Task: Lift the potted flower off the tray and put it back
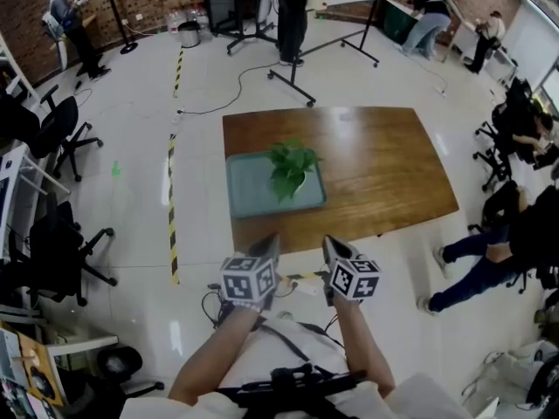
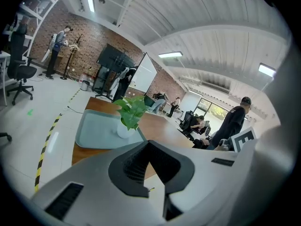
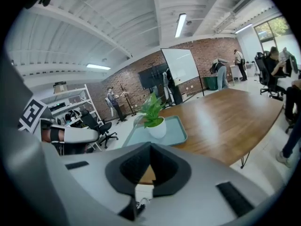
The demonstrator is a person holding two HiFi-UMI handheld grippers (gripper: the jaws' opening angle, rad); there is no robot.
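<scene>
A potted flower (image 1: 293, 166) with green leaves and a white pot stands upright on a teal tray (image 1: 249, 195) at the near left part of a brown wooden table (image 1: 384, 164). My left gripper (image 1: 269, 243) and right gripper (image 1: 330, 244) hover side by side just short of the table's near edge, well apart from the tray. Both are shut with nothing between their jaws. The left gripper view shows the potted flower (image 2: 129, 114) on the tray (image 2: 94, 133) beyond the left gripper (image 2: 149, 143). The right gripper view shows the potted flower (image 3: 153, 113) and tray (image 3: 175, 134) ahead of the right gripper (image 3: 150, 146).
Office chairs (image 1: 52, 133) stand at the left, and seated people (image 1: 489, 251) are at the right of the table. A whiteboard stand (image 1: 323, 33) is beyond the far edge. Yellow-black floor tape (image 1: 171, 208) runs along the table's left. Cables (image 1: 301, 282) lie below my grippers.
</scene>
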